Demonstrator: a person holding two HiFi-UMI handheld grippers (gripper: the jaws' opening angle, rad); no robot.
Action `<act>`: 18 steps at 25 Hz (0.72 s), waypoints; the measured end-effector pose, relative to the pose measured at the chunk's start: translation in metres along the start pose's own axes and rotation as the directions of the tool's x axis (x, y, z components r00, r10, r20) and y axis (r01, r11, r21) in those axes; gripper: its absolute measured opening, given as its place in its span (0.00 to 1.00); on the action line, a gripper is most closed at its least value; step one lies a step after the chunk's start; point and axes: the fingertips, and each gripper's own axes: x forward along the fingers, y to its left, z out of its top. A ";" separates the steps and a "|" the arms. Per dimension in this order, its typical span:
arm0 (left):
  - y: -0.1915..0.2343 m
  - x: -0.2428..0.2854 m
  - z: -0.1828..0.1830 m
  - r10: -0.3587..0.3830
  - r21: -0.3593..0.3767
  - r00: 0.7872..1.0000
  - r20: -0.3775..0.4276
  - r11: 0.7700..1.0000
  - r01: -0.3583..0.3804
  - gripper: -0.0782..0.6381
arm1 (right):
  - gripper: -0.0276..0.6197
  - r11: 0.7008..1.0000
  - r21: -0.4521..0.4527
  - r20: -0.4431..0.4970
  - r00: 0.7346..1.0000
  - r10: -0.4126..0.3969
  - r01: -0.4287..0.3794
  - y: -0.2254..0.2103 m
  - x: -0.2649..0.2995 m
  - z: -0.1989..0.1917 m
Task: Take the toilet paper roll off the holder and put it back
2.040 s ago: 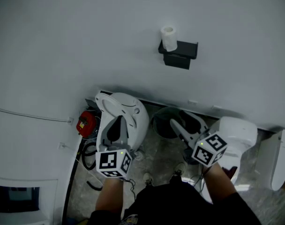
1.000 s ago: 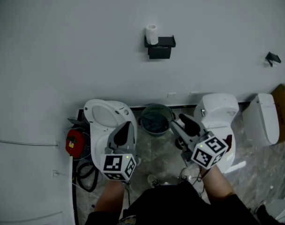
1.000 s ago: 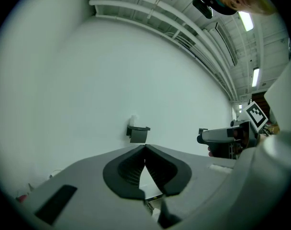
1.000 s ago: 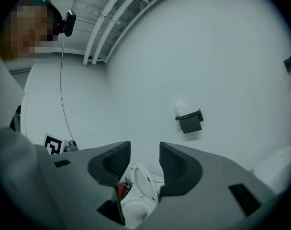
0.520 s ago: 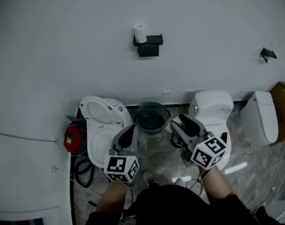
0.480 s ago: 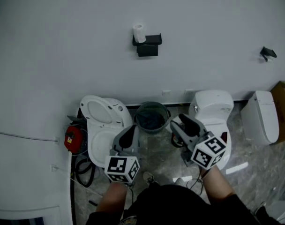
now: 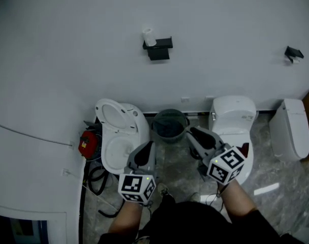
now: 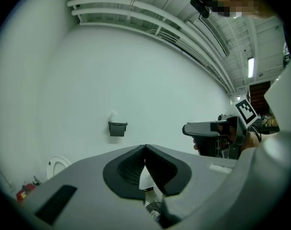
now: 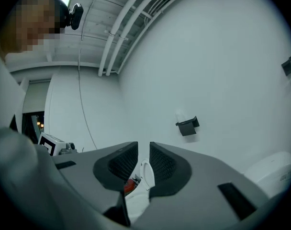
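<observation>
A plain white wall (image 7: 220, 29) meets a grey, stone-patterned floor (image 7: 170, 164). High on the wall is a black holder (image 7: 160, 50), and the toilet paper roll (image 7: 148, 36) stands upright at its left end, well apart from both grippers. A smaller black fixture (image 7: 294, 52) sits further right on the wall.

Along the foot of the wall are a toilet with its lid raised (image 7: 119, 136), a dark bucket (image 7: 170, 123), a second toilet (image 7: 235, 116) bearing a small mark too small to read, and a third white unit (image 7: 291, 128). A red object (image 7: 88, 144) lies at the left.

The left gripper (image 7: 146, 149) is held low over the floor, its fingers (image 8: 131, 166) pressed together with nothing between them. The right gripper (image 7: 194, 135) is beside it; its fingers (image 9: 119, 164) have just been closing and now stand a narrow gap apart, holding nothing. Each gripper's cube carries black-and-white square markers.
</observation>
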 end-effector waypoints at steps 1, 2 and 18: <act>-0.006 -0.004 -0.002 0.007 -0.004 1.000 -0.002 1.000 -0.007 0.11 | 0.14 1.000 0.006 0.001 1.000 0.007 -0.007 0.001 -0.006 -0.001; -0.011 -0.008 -0.004 0.013 -0.010 1.000 -0.002 1.000 -0.013 0.11 | 0.07 1.000 0.012 0.000 1.000 0.012 -0.012 0.002 -0.011 -0.002; -0.053 -0.035 -0.012 0.028 -0.054 0.999 0.033 0.998 -0.026 0.11 | 0.04 0.997 -0.028 -0.045 0.996 0.075 -0.076 0.024 -0.052 -0.008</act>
